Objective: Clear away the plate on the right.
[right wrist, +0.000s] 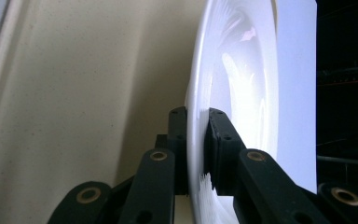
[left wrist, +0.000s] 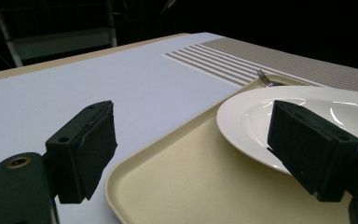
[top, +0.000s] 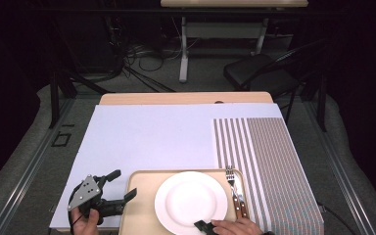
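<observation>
On my left, my left tongs [top: 120, 186] hang released at the tray's left edge, one jaw over the white sheet [top: 147, 137] and one over the tray, nothing between them. One beige tray [top: 139, 205] lies on the worktop [top: 186, 98], its long axis running left to right across the near edge. On it sits one round white plate [top: 188, 198], flat and face up, roughly at the tray's middle; being round it has no long axis of its own. My right tongs [right wrist: 198, 140] are clenched on the plate's near rim, one jaw under it and one on top, as my right gripper view shows edge on; in the high view my right hand [top: 237, 227] comes in at the bottom edge by that rim. Just right of the plate, on the tray's right side, I count one fork [top: 231, 178], tines pointing away from me, and beside it one wooden handle [top: 242, 208] of another piece of cutlery; both lie lengthwise, near to far. Furthest right lies one striped placemat [top: 269, 166], its long side also running near to far.
</observation>
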